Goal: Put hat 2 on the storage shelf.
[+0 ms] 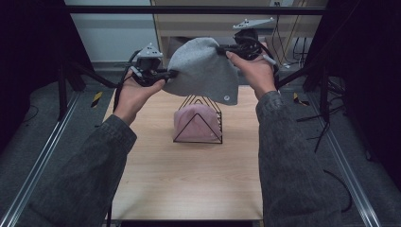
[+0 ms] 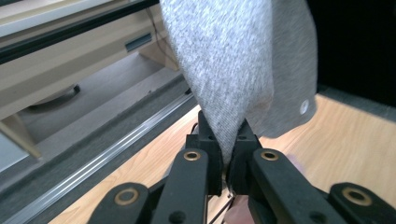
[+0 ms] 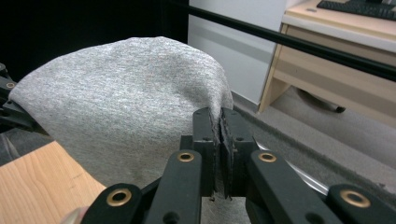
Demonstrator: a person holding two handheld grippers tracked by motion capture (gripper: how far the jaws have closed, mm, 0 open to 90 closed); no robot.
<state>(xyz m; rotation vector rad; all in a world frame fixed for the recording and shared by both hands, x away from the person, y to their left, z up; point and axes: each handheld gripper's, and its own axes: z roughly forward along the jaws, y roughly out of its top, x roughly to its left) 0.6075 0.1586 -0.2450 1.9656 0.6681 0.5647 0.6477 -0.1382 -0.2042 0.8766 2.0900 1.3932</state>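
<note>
My sleeves: dark grey, denim-like. My left gripper [image 1: 171, 74]: black, grey three-cornered plate on top, black cable trailing. My right gripper [image 1: 221, 48]: same build. Up close, black jaw arms, brass-coloured rivets at pivots.

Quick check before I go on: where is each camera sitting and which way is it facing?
High view: above the person's side, looking forward and down at the table; forearms, left gripper, right gripper.
Left gripper view: along closed jaws clamping the grey beanie.
Right gripper view: along closed jaws pinching the beanie's edge.
Shared: all show the beanie.
</note>
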